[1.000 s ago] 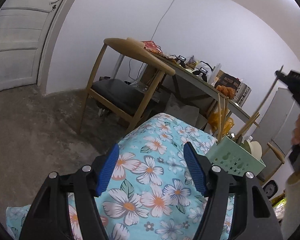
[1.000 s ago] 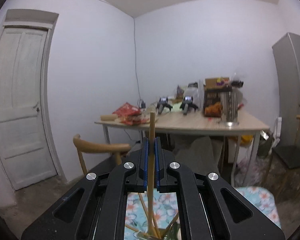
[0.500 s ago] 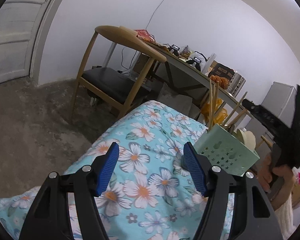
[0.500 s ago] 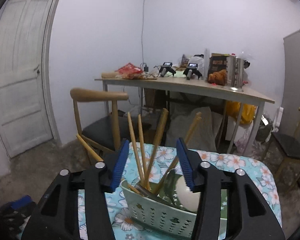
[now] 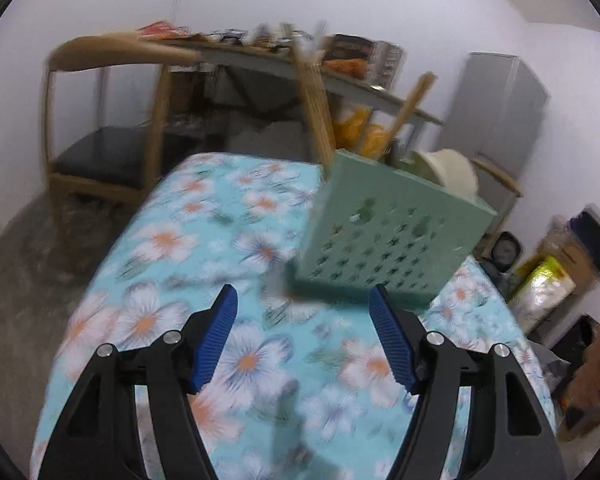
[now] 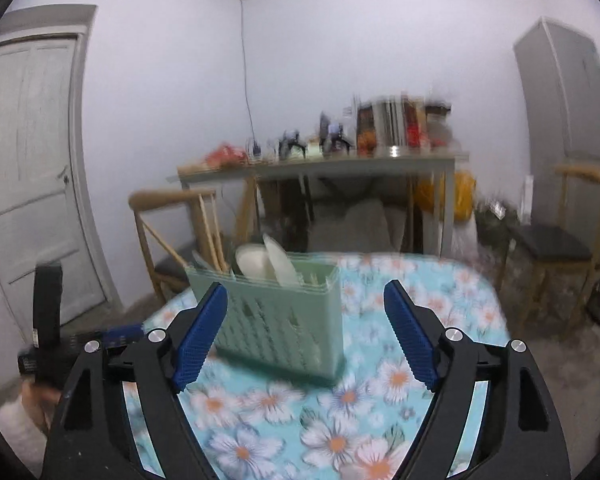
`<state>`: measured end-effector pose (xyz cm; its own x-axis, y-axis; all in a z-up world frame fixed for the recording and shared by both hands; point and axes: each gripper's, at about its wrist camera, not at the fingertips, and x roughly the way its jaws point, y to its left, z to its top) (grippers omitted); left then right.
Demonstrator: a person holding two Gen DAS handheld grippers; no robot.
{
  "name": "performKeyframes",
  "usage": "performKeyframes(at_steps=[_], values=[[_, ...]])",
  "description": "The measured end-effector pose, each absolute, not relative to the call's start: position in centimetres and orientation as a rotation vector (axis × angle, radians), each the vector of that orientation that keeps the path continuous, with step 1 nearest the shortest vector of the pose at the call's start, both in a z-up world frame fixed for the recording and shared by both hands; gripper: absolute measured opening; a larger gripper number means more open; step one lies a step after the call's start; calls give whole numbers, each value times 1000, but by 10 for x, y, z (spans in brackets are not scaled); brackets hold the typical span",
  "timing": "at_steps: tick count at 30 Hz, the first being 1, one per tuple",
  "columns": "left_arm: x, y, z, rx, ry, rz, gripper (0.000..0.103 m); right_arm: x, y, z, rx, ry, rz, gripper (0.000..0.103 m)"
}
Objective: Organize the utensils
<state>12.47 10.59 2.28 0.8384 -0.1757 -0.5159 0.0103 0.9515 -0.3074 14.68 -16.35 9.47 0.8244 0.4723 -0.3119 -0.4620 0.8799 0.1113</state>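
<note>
Floral tablecloth (image 6: 440,280), green caddy (image 6: 284,320) holding chopsticks (image 6: 214,236) (blurred, perhaps spoons too), both tools gaping, empty

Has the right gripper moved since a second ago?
Yes. The right gripper has dropped: the far table sits higher in its view, and its jaws have just opened, empty, before the caddy.

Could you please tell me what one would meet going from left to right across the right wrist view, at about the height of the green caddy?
White door → wooden chair → chopsticks → pale spoons → green utensil caddy → floral tablecloth → dark-seated chair.
</note>
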Motion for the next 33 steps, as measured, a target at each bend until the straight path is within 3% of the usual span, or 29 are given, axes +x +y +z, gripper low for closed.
performKeyframes(at_steps=[7, 13, 20, 22, 25, 33], values=[[165, 111, 19, -429, 576, -114, 66, 179, -154, 62, 6, 430, 510, 77], [177, 92, 39, -371, 503, -106, 66, 181, -152, 71, 61, 356, 478, 77], [175, 71, 44, -184, 473, -45, 60, 193, -140, 60, 57, 437, 438, 76], [176, 68, 43, -140, 480, -31, 52, 193, -135, 60, 39, 426, 441, 65], [181, 67, 39, -107, 493, 0, 41, 199, -129, 57, -8, 455, 415, 34], [192, 72, 34, -146, 512, -19, 39, 207, -118, 54, -21, 466, 423, 40]])
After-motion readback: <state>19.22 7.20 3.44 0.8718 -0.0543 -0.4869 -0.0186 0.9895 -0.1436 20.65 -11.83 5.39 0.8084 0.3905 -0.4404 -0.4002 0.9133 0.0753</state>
